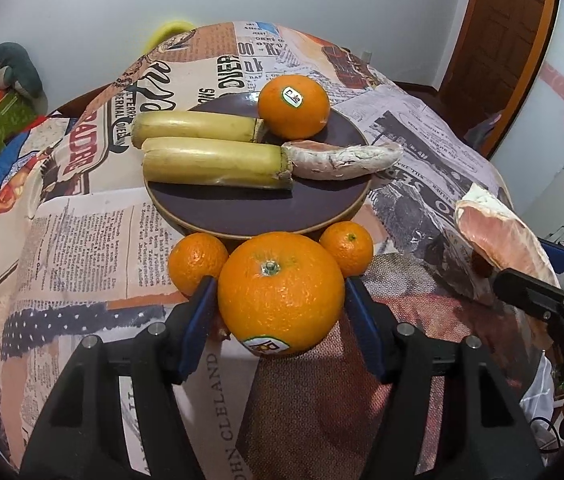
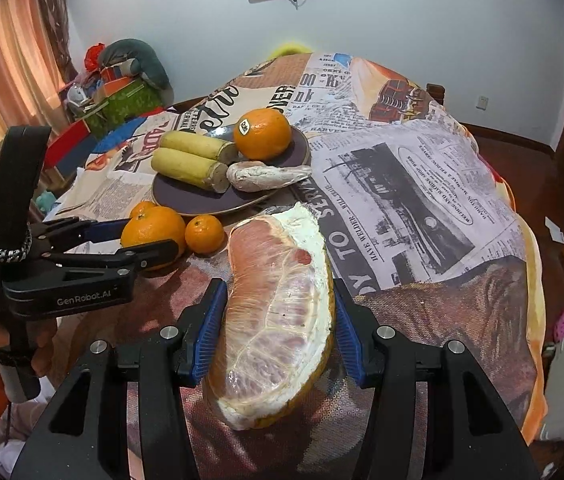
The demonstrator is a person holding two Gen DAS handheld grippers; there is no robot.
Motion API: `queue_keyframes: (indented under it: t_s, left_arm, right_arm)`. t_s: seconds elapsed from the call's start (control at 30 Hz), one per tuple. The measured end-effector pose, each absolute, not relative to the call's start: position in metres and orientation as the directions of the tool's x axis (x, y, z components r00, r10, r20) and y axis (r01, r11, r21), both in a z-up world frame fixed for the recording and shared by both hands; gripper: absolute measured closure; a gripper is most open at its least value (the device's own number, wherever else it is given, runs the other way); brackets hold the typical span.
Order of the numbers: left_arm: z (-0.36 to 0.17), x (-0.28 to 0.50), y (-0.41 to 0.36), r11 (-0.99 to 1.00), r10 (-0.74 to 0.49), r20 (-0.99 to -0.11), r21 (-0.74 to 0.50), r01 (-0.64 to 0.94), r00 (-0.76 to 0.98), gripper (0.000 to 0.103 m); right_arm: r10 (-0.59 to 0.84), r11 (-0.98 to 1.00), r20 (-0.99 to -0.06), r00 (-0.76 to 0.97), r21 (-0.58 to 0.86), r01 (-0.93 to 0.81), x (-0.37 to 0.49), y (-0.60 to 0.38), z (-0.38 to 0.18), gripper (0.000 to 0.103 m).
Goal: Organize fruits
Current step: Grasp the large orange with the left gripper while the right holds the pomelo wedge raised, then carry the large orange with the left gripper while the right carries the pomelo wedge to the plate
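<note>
My left gripper (image 1: 280, 294) is shut on a large orange (image 1: 281, 290) in front of the dark plate (image 1: 258, 208). The plate holds two sugarcane pieces (image 1: 218, 166), a stickered orange (image 1: 293, 106) and a peeled pomelo segment (image 1: 346, 159). Two small tangerines (image 1: 197, 262) (image 1: 347, 247) lie at the plate's near edge, either side of the large orange. My right gripper (image 2: 278, 312) is shut on a wrapped pomelo wedge (image 2: 278, 312), to the right of the plate (image 2: 202, 204). The left gripper (image 2: 138, 246) with its orange (image 2: 154, 232) shows at left in the right wrist view.
The table wears a newspaper-print cloth (image 1: 82, 240) that drops off at the right (image 2: 482, 240). Boxes and a stuffed toy (image 2: 130, 76) are piled at the far left. A wooden door (image 1: 498, 40) stands at the back right.
</note>
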State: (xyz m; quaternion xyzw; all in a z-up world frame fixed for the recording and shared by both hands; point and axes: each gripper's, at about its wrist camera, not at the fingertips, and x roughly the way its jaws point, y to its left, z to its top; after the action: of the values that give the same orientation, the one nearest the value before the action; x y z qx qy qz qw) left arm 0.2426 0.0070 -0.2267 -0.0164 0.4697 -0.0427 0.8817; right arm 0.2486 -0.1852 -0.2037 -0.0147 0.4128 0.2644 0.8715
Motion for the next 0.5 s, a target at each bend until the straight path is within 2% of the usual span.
queue_keyframes:
  t_s: [0.13,0.5]
  left_arm:
    - [-0.221,0.237,0.011,0.992,-0.126,-0.821,-0.109,0.064,0.556,0.040]
    - [-0.185,0.213,0.015,0.991,-0.135,-0.761,-0.106,0.084,0.634,0.041]
  right_arm:
    - [0.451,0.860,-0.720,0.528,0.193,-0.473,0.248,-0.187,-0.200,0.055]
    - [0.464,0.853,-0.702,0.540,0.190,-0.486,0.252,-0.179,-0.192,0.055]
